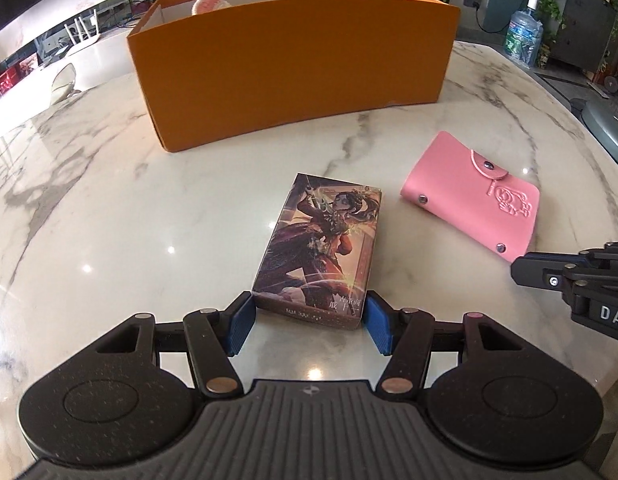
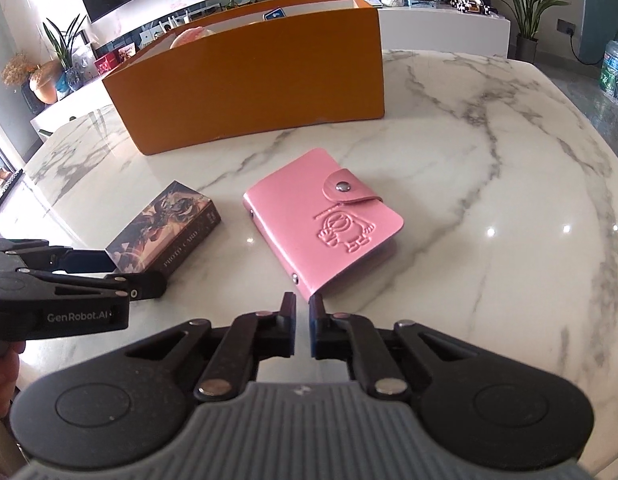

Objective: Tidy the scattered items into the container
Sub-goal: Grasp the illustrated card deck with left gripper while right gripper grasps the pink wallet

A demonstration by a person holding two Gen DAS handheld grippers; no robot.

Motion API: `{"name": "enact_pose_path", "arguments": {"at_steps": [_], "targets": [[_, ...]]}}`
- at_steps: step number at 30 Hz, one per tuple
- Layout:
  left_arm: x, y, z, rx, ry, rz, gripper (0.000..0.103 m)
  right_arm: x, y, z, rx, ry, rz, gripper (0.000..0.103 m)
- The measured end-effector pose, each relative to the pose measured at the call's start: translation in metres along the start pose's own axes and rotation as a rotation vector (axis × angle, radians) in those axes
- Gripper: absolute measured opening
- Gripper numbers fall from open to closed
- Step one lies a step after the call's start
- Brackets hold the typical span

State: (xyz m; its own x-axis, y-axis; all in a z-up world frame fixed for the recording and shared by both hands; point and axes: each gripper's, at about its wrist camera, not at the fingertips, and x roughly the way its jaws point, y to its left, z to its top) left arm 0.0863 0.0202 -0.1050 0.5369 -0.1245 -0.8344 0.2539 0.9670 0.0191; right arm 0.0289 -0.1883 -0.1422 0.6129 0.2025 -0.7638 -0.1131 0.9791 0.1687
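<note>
A printed card box [image 1: 321, 244] lies flat on the marble table [image 1: 109, 200]. My left gripper [image 1: 309, 316] is open, its blue pads on either side of the box's near end, close to its sides. A pink card wallet [image 2: 323, 220] lies to the right of the box; it also shows in the left wrist view [image 1: 475, 194]. My right gripper [image 2: 303, 308] is nearly shut and empty, its tips just short of the wallet's near corner. The orange container [image 1: 293, 76] stands behind both, with several items inside.
The left gripper shows at the left of the right wrist view [image 2: 121, 276], at the card box [image 2: 169, 228]. The table's rounded edge runs at the right [image 2: 613, 152]. A water bottle [image 1: 523, 36] and plants stand beyond the table.
</note>
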Motion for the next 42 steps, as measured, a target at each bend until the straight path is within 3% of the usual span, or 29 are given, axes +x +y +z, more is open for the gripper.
{"name": "enact_pose_path", "arguments": {"at_steps": [7, 11, 12, 14, 17, 22, 26, 33, 42], "targets": [[0.0, 0.017, -0.005, -0.043, -0.052, -0.027, 0.069, -0.018, 0.005, 0.006, -0.046, -0.08, -0.054, 0.014], [0.0, 0.022, -0.004, -0.066, -0.082, -0.068, 0.071, -0.021, 0.01, 0.012, -0.108, -0.137, -0.086, 0.045], [-0.001, 0.022, -0.003, -0.063, -0.097, -0.071, 0.072, -0.021, 0.012, 0.013, -0.129, -0.151, -0.096, 0.048], [-0.003, 0.02, 0.0, -0.043, -0.133, -0.062, 0.077, -0.018, 0.014, 0.015, -0.178, -0.165, -0.11, 0.066], [-0.004, 0.015, 0.007, 0.0, -0.164, -0.045, 0.083, -0.012, 0.013, 0.018, -0.232, -0.19, -0.124, 0.078], [0.013, 0.011, 0.015, 0.027, -0.132, -0.024, 0.083, 0.008, 0.004, 0.025, -0.277, -0.17, -0.104, 0.086], [0.024, 0.01, 0.018, 0.018, -0.1, -0.031, 0.083, 0.024, -0.002, 0.026, -0.289, -0.151, -0.092, 0.086], [0.03, 0.006, 0.021, 0.023, -0.114, -0.033, 0.084, 0.039, -0.006, 0.028, -0.276, -0.161, -0.021, 0.089], [0.034, 0.005, 0.024, 0.027, -0.129, -0.038, 0.089, 0.052, -0.003, 0.027, -0.259, -0.149, -0.004, 0.09]]}}
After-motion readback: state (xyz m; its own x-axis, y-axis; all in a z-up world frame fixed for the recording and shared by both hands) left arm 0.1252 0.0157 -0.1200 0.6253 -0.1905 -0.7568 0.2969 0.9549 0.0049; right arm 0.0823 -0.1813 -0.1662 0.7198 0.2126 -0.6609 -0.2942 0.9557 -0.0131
